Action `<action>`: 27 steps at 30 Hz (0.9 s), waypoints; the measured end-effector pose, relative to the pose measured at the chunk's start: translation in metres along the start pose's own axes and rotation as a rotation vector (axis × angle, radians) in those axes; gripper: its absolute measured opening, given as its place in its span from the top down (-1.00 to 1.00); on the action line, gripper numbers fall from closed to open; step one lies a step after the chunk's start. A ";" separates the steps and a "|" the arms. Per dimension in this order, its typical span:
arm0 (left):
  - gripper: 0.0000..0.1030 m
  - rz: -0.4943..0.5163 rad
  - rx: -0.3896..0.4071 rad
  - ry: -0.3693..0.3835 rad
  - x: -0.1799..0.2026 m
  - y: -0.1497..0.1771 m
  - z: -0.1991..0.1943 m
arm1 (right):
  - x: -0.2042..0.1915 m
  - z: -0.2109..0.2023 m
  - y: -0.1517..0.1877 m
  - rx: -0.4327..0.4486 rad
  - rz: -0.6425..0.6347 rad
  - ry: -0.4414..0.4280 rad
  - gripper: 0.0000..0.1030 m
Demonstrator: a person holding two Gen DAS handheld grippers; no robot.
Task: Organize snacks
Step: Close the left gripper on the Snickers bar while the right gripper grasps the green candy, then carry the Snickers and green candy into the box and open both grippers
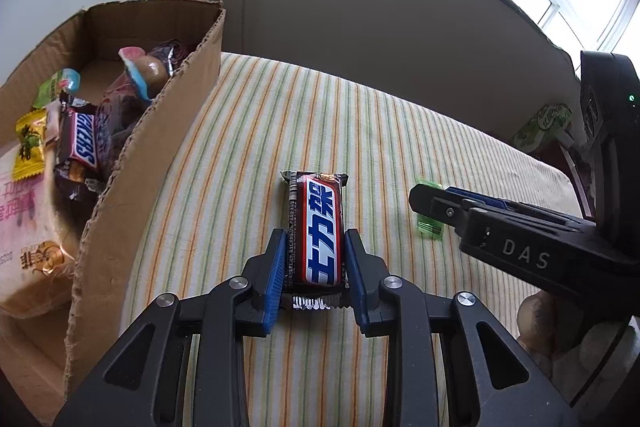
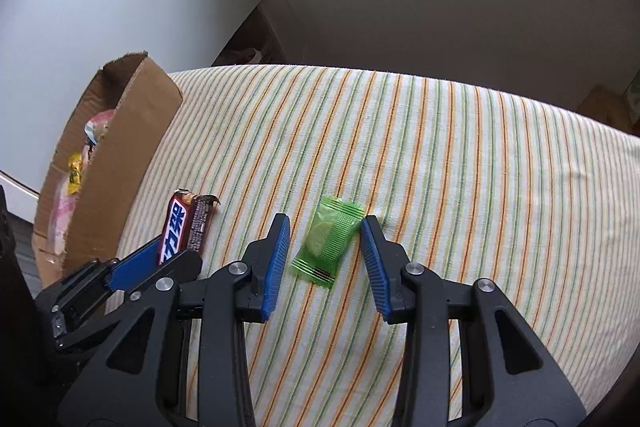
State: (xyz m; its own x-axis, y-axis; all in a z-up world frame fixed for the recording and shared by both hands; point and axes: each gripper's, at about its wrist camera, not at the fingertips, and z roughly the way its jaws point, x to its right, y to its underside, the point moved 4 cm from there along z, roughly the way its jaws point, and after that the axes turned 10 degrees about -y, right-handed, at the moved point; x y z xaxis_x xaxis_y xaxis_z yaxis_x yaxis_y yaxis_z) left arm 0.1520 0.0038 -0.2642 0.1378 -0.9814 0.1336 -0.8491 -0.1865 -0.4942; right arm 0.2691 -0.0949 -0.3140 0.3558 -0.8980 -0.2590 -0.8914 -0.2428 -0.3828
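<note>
Left wrist view showed the left gripper point(image 1: 314, 259) clamped on the near half of a dark brown chocolate bar in a glossy wrapper with a blue-and-white band point(image 1: 318, 227), its blue pads point(image 1: 276, 267) pressing the bar's long sides. The bar's far end reached ahead of the fingertips over the cream cloth with orange and green stripes point(image 1: 256, 131). Left of the gripper, close by, ran the ragged-edged wall of the open brown cardboard box point(image 1: 160, 147), with mixed wrapped snacks point(image 1: 80, 143) piled inside. Ahead, bare cloth stretched to its far edge below a grey wall. To the right, the right gripper point(image 1: 430, 201) came in low, partly covering the small translucent green candy packet point(image 1: 430, 229).

From the right wrist view, the right gripper point(image 2: 325, 235) stood apart, its blue pads point(image 2: 276, 259) on either side of the green candy packet point(image 2: 328, 241), which lay flat on the cloth point(image 2: 460, 167); the right pad looked almost at the packet's edge, the left pad clear of it. Open striped cloth spread ahead and to the right up to its rounded edge. On the left, the left gripper's fingers point(image 2: 132, 265) held the chocolate bar point(image 2: 188, 227) just beside the box wall point(image 2: 124, 187).
</note>
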 end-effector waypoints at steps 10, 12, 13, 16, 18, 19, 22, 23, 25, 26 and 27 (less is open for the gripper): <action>0.47 -0.020 0.036 0.014 -0.021 0.007 -0.015 | -0.018 0.004 0.009 0.021 -0.182 0.097 0.58; 0.47 -0.019 0.041 0.015 -0.024 0.007 -0.017 | -0.014 0.001 0.009 0.024 -0.158 0.082 0.58; 0.47 -0.019 0.044 0.017 -0.027 0.008 -0.019 | -0.013 0.000 0.009 0.024 -0.158 0.083 0.58; 0.47 -0.021 0.053 0.018 -0.029 0.008 -0.024 | -0.010 -0.013 0.012 0.043 -0.148 0.071 0.58; 0.47 -0.025 0.061 0.016 -0.036 0.006 -0.031 | -0.015 -0.022 0.011 0.053 -0.143 0.051 0.58; 0.47 -0.027 0.064 0.016 -0.038 0.006 -0.035 | -0.013 -0.030 0.013 0.057 -0.149 0.044 0.58; 0.47 -0.029 0.077 0.011 -0.036 0.004 -0.044 | -0.024 -0.044 0.009 0.073 -0.174 0.023 0.58; 0.47 -0.028 0.085 0.007 -0.038 0.001 -0.049 | -0.026 -0.050 0.008 0.081 -0.178 0.015 0.58; 0.47 -0.033 0.102 0.001 -0.042 -0.003 -0.058 | -0.030 -0.068 0.008 0.094 -0.185 -0.008 0.58; 0.47 -0.035 0.110 -0.003 -0.044 -0.005 -0.063 | -0.034 -0.074 0.005 0.099 -0.191 -0.018 0.58; 0.47 -0.038 0.117 -0.008 -0.047 -0.007 -0.068 | -0.040 -0.076 0.002 0.105 -0.201 -0.024 0.58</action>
State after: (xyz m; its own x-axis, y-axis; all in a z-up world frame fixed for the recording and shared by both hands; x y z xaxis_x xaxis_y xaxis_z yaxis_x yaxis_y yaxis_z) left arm 0.1172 0.0545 -0.2089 0.1731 -0.9738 0.1476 -0.7780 -0.2270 -0.5859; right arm 0.2316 -0.0874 -0.2367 0.5313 -0.8259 -0.1889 -0.7681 -0.3755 -0.5187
